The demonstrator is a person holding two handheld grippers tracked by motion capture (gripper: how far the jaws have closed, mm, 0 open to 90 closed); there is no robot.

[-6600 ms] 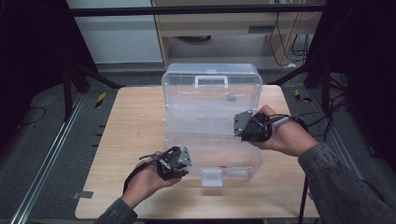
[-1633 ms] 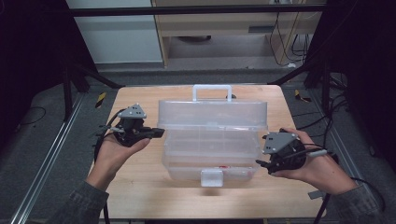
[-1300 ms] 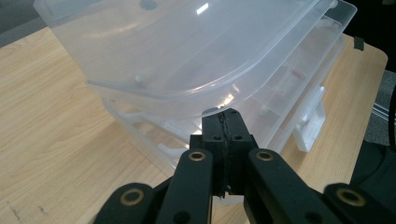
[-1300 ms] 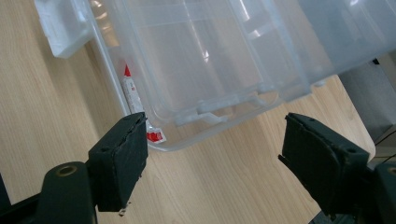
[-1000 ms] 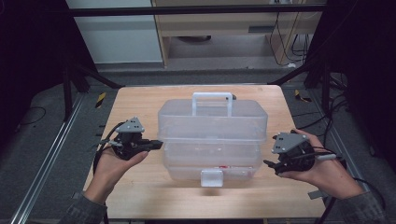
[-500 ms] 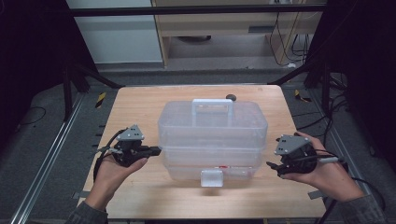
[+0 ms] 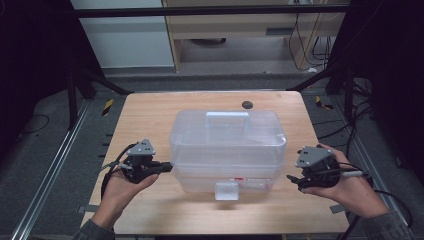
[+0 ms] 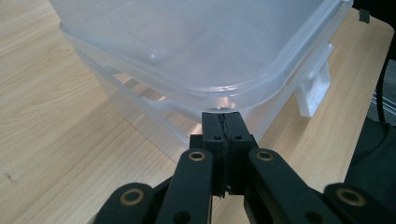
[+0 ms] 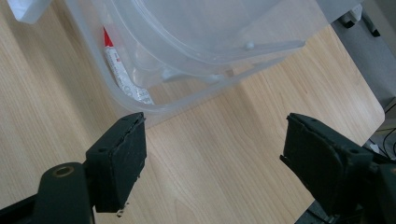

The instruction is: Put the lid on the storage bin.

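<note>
High view: we have the wooden table (image 7: 150, 120) with a clear plastic storage box (image 7: 227, 150) sitting mid-table, lid down, handle (image 7: 227, 117) on top, white front latch (image 7: 226, 190) facing us and looking unfastened, though we can't tell for sure. Box long axis runs left-right across the table, so each hand sits at one short end.

Left gripper (image 7: 167, 165) has its jaws fully closed with nothing between them, tip touching or just beside the box's left end under the lid rim; left gripper view confirms the closed tip (image 8: 224, 125) right at the lid edge (image 8: 219, 95).

Right gripper (image 7: 291, 179) is held just off the box's right end, jaws spread wide and empty, box lying toward the table centre from it.

We judge the left one nearer, already at the lid; the right would need to close the gap inward.

Small stuff: a red-and-white tube (image 9: 122, 70) lies inside the box bottom.
</note>
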